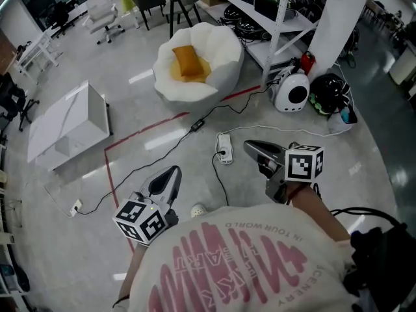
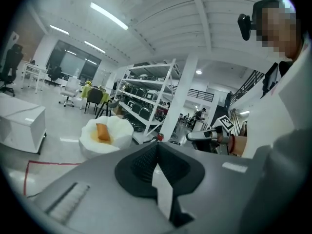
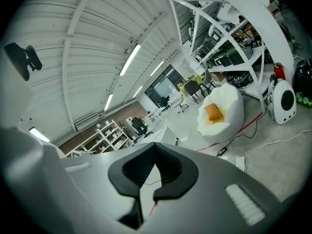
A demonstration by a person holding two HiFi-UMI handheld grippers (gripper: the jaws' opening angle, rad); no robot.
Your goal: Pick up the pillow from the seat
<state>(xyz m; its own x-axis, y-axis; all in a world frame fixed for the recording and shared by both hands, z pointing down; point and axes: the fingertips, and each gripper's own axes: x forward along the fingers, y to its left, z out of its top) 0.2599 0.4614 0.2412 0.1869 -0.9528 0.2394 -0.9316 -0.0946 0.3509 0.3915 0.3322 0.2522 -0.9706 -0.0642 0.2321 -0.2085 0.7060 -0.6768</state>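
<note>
An orange pillow (image 1: 186, 61) lies in the hollow of a white beanbag seat (image 1: 224, 60) at the far middle of the floor. The pillow (image 2: 102, 131) and seat (image 2: 117, 128) show small in the left gripper view, and the pillow (image 3: 213, 112) on the seat (image 3: 229, 106) shows in the right gripper view too. My left gripper (image 1: 170, 172) is shut and empty, low left, well short of the seat. My right gripper (image 1: 249, 147) is shut and empty too, right of centre. Both point toward the seat from a distance.
A white low table (image 1: 65, 123) stands to the left. Black cables and a power strip (image 1: 224, 147) lie on the floor between me and the seat, with red tape lines (image 1: 138, 139). A white round device (image 1: 292, 91), a helmet (image 1: 328, 90) and shelving (image 1: 273, 5) stand at right.
</note>
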